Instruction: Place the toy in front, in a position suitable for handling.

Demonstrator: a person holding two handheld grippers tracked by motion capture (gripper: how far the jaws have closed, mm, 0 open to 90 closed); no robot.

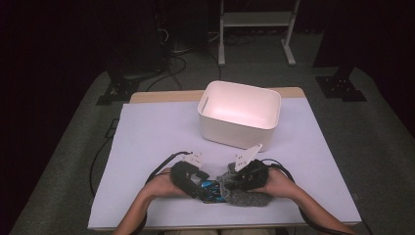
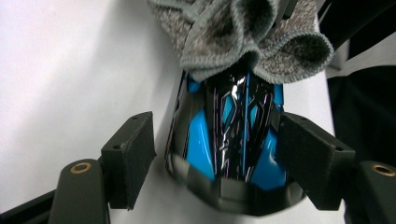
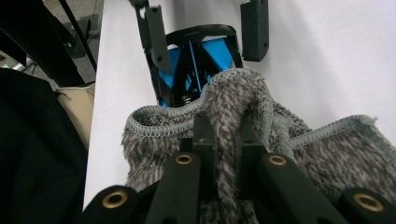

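Left gripper (image 2: pixel 217 154) jaws apart around the blue-black case (image 2: pixel 229 140), right pad touching its side, left pad just clear; no firm hold. Case flat on the table (image 1: pixel 147 142), long axis running away from the jaws into the grey cloth (image 3: pixel 243 121). Right gripper (image 3: pixel 229 140) pinched shut on a cloth fold, just beyond the case.

Black claws (image 2: pixel 217 154), brass screws, trailing black cables

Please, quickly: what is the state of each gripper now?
Left gripper: jaws open around the blue and black case, left pad clearly apart from it.
Right gripper: closed, pinching the grey cloth.
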